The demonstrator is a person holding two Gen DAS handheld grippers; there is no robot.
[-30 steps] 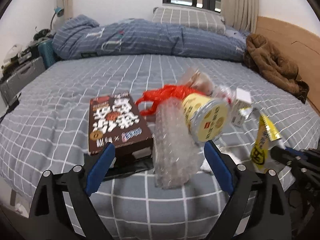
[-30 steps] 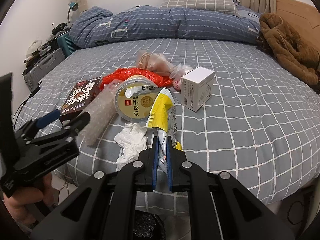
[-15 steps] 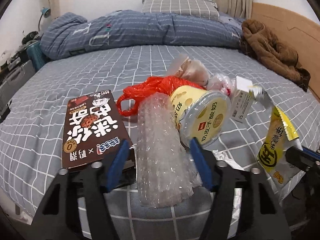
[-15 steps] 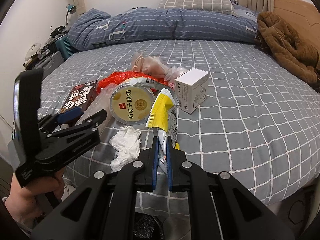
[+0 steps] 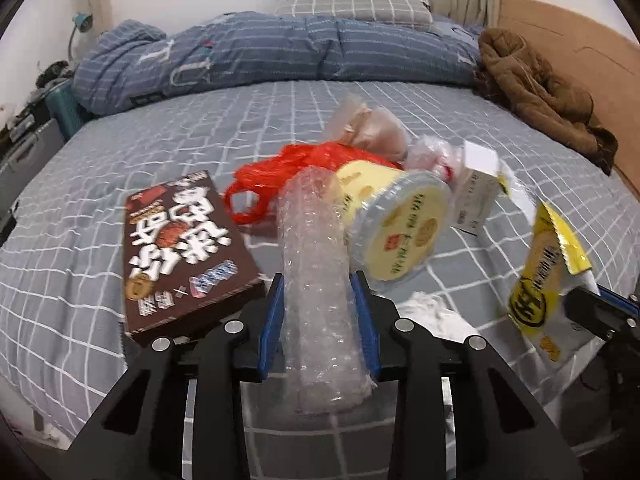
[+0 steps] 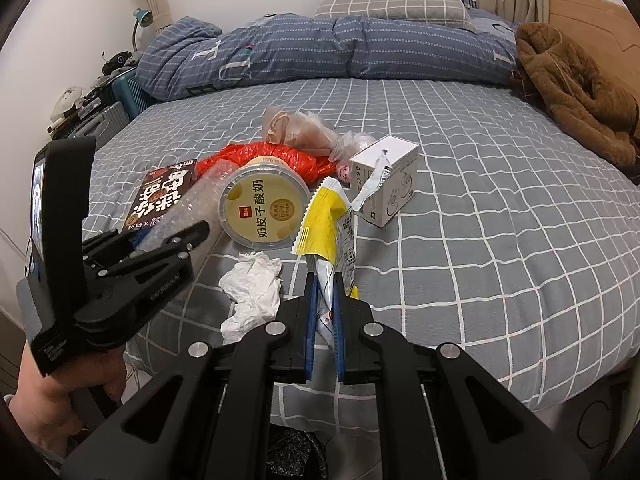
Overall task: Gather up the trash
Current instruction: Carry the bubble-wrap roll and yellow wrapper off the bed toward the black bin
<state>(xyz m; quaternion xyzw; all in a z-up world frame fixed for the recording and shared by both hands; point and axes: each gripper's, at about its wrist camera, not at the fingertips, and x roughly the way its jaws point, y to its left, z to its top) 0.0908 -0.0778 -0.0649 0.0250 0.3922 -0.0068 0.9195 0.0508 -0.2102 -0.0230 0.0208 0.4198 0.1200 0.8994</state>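
Trash lies on the grey checked bed (image 5: 160, 128). My left gripper (image 5: 318, 312) is shut on a roll of clear bubble wrap (image 5: 316, 280), which lies on the bed between its blue pads. My right gripper (image 6: 325, 304) is shut on a yellow snack wrapper (image 6: 324, 224) and holds it upright above the bed's front edge; it also shows in the left wrist view (image 5: 540, 276). Beside the roll lie a brown snack box (image 5: 180, 248), a yellow yogurt tub (image 5: 396, 224), a red plastic bag (image 5: 296, 160), a white carton (image 6: 388, 180) and a crumpled tissue (image 6: 252, 288).
A clear bag with brown contents (image 6: 296, 128) lies behind the red bag. A folded blue duvet (image 6: 320, 52) and a brown coat (image 6: 576, 92) lie at the far side. A black-lined bin (image 6: 296, 456) shows below the right gripper. Clutter stands at the left wall.
My left gripper has moved forward and closed from wide open onto the bubble wrap roll. My right gripper has kept its hold on the yellow wrapper and shifted slightly.
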